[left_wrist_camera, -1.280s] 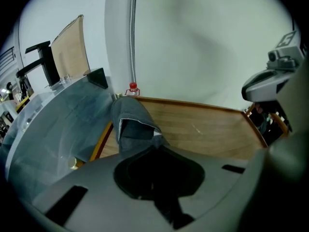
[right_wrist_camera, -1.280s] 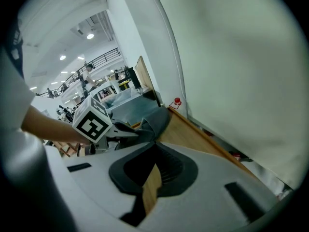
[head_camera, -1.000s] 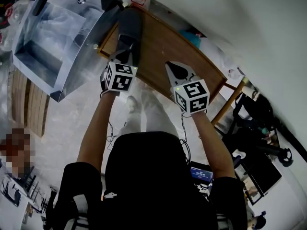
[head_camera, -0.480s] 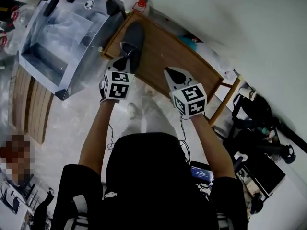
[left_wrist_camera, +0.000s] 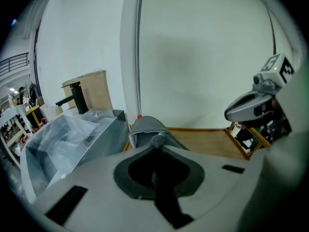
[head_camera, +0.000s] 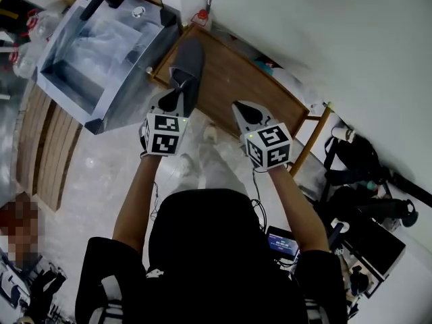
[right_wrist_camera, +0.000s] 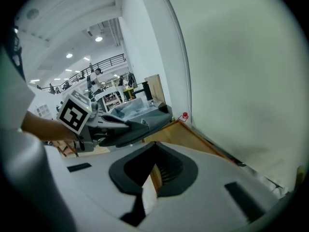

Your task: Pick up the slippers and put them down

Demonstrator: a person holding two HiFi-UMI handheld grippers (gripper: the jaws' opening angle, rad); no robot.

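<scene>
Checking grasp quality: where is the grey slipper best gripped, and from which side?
The grey slipper points toe-first away from the person, its closed toe likely too bulky for the jaws. Grip the thin rim at the near heel end, from the person's side, where the left gripper holds it.

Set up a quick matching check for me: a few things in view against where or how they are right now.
Things:
1. grey fabric slipper
2. right gripper
3. small red-capped object
4. black faucet

Places or states:
A. beside the far corner of the brown wooden table
B. empty, jaws together
C. at the far end of the plastic-wrapped grey basin
D. clamped in the left gripper

Pairs: 1-D, 2-B, 3-A, 4-C.
</scene>
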